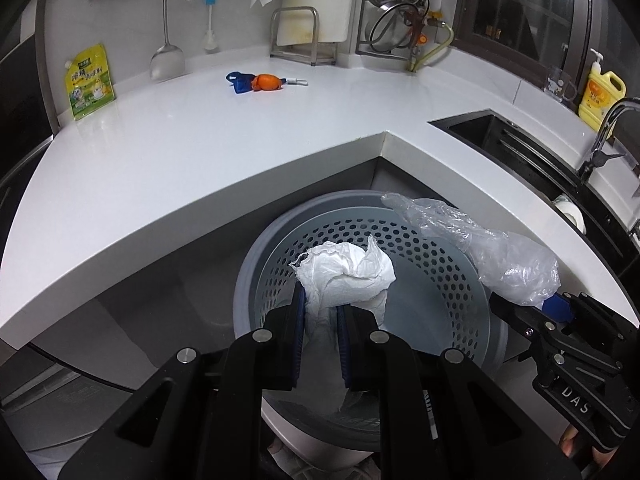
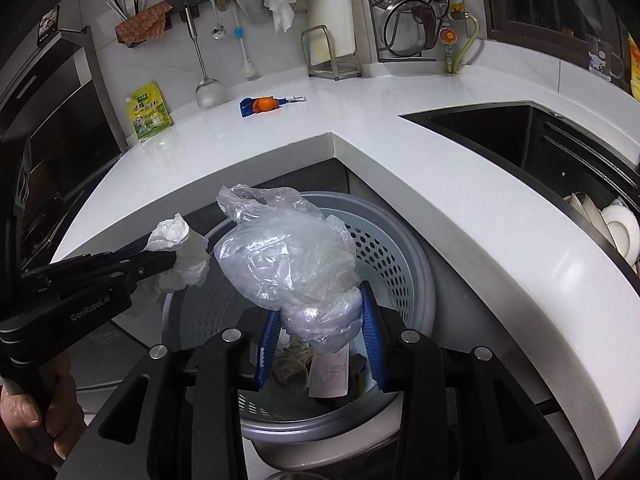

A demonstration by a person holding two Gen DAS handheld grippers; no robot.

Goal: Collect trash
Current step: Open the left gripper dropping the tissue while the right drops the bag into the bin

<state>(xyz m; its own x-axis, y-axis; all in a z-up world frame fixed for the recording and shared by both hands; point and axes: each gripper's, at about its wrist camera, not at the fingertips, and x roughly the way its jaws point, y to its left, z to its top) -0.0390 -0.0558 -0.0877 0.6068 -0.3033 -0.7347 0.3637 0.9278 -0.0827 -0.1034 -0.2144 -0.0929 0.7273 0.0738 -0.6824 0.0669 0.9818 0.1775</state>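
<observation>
My left gripper (image 1: 320,316) is shut on a crumpled white paper towel (image 1: 348,276) and holds it over the grey perforated trash bin (image 1: 472,304) below the counter corner. My right gripper (image 2: 320,332) is shut on a crumpled clear plastic bag (image 2: 288,252), held over the same bin (image 2: 416,280). The bag also shows in the left wrist view (image 1: 508,260), and the towel in the right wrist view (image 2: 180,248). Trash lies at the bin's bottom, including a paper slip (image 2: 330,376). An orange and blue item (image 1: 256,82) lies on the white counter (image 1: 240,140).
A yellow-green pouch (image 1: 88,82) leans on the back wall. A cutting board rack (image 1: 304,36), hanging utensils and a steamer rack stand at the back. The dark sink (image 2: 520,136) is to the right, with a yellow soap bottle (image 1: 602,94) and dishes (image 2: 616,232).
</observation>
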